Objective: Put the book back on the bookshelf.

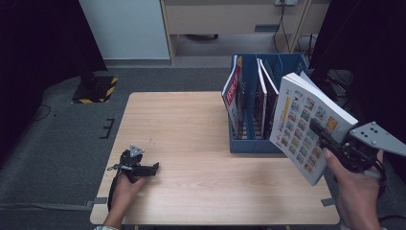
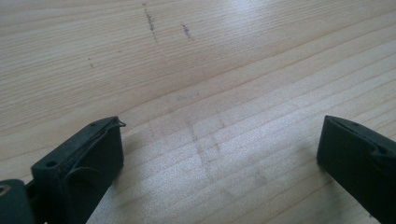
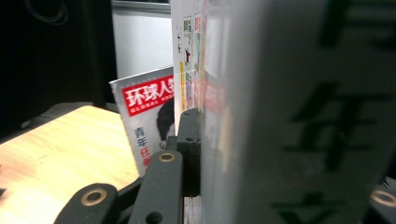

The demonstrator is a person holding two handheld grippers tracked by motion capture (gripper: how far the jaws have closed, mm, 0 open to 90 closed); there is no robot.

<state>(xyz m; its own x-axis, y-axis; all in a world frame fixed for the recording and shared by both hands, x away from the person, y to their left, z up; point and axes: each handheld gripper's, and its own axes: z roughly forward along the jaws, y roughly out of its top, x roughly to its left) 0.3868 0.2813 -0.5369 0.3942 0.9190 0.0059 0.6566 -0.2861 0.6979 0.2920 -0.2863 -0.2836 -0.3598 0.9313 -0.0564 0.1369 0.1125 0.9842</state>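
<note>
Two grippers are in use over a wooden tabletop point(image 1: 191, 143); the right gripper point(image 1: 320, 130) is raised at the right edge, its fingers clenched on a thick white book point(image 1: 306, 124) whose cover bears a grid of small coloured pictures; the book is held clear of the tabletop, tilted, just near and right of a blue file rack point(image 1: 253, 143); in the right gripper view one black finger point(image 3: 189, 149) presses flat against the book's point(image 3: 261, 116) cover. The file rack stands on the far right part of the tabletop and holds several upright magazines; the leftmost, a magazine with a red title band point(image 1: 232, 93), leans at the rack's left end. The left gripper point(image 1: 154, 167) rests on the near left part of the tabletop, well apart from the rack; its fingers are released, spread wide over bare wood with nothing between them.
</note>
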